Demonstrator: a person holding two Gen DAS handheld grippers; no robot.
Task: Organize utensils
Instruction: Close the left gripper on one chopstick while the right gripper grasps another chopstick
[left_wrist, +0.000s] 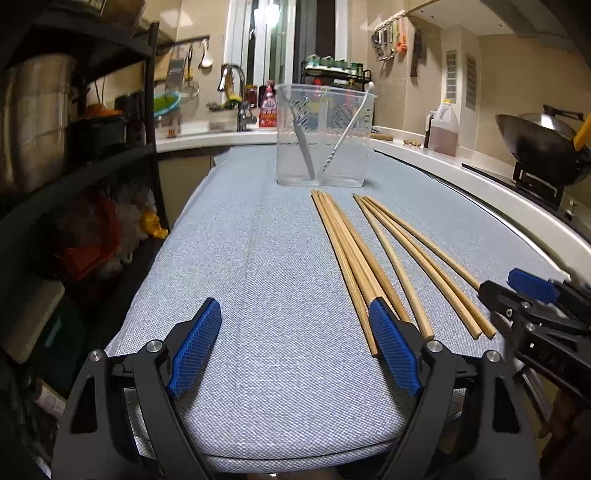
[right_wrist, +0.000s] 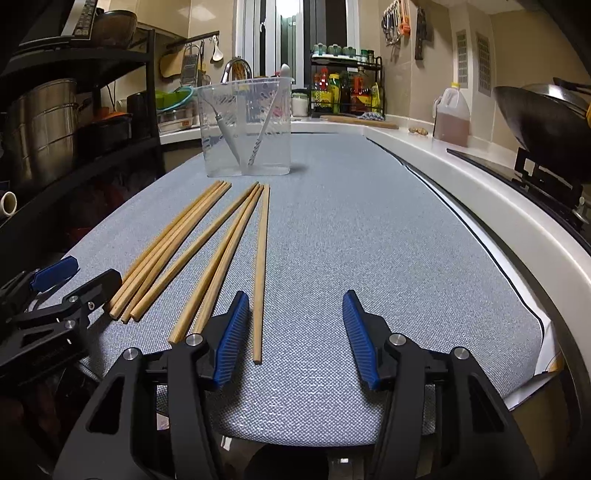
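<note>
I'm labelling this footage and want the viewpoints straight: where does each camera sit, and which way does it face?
Left wrist: on the left gripper, looking along the grey cloth toward the clear holder; its own open fingers show, the right gripper at the right edge.
Right wrist: on the right gripper, facing the same way; own open fingers, the left gripper at the left edge.
Shared: the chopsticks, holder, cloth.

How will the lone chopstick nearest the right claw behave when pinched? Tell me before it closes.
The lone chopstick looks like a thin, rigid wooden rod, so it should stay stiff and feel light. It seems round, so a nudge may roll it across the grey cloth. It lies flat on the cloth, so the right claw, open now, may struggle to get under it.
</note>
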